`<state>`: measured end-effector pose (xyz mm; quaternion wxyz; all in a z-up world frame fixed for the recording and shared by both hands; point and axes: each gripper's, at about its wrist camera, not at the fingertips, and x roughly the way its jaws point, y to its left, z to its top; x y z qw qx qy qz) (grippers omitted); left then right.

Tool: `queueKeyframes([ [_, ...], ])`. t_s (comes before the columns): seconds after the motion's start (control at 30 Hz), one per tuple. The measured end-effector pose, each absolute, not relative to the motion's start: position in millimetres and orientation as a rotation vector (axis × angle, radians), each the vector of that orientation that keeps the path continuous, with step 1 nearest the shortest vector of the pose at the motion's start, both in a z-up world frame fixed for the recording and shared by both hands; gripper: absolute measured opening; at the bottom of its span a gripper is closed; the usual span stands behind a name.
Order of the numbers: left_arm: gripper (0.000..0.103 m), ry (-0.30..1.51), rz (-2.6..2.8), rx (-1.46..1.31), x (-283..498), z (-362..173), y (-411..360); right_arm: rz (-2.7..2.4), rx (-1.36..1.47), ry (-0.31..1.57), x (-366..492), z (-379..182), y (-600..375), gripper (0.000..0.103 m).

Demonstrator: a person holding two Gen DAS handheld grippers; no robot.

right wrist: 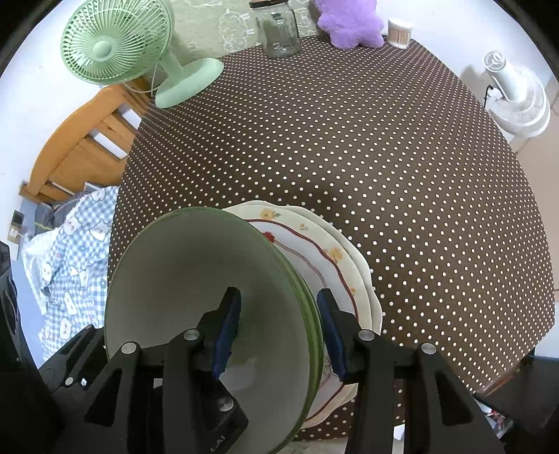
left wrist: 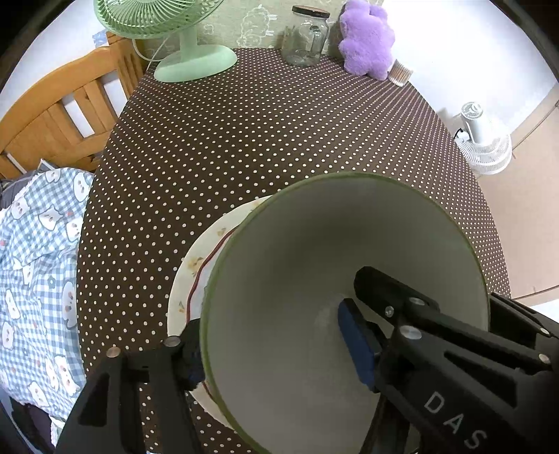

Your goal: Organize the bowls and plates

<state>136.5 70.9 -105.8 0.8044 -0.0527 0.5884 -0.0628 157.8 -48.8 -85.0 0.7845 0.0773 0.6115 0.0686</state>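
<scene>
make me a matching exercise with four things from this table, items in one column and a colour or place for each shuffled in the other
Things:
1. bowl
2. plates
3. jar
4. desk fan

Descriptions:
A. clear glass with a dark lid, at the far edge of the table
B. cream with flowers and a dark red line, stacked under the bowl
C. pale inside with a green rim, between the grippers' fingers
D. mint green, at the table's far left corner

Pairs: 1-C, 2-B, 3-A, 4-D
</scene>
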Motion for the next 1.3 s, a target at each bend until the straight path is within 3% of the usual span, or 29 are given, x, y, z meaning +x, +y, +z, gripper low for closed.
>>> queueKeyframes([
  [0.1,0.075,1.249,-0.139,-0.112,135,-102,73,0.135,0.163,1.311,157,-82,-49,0.069],
  [0.33,0.091,1.170,-0.123,-0.084,127,-82,72,0.157,0.104,1.223,151,-56,-48,0.076],
  [0.7,0.096,0.987,0.029,-0.094,94,-41,61,0.273,0.036,1.027,129,-7,-76,0.088],
  [1.3,0.097,0.751,0.109,-0.096,32,-19,8,0.204,0.025,0.753,66,16,-180,0.089],
])
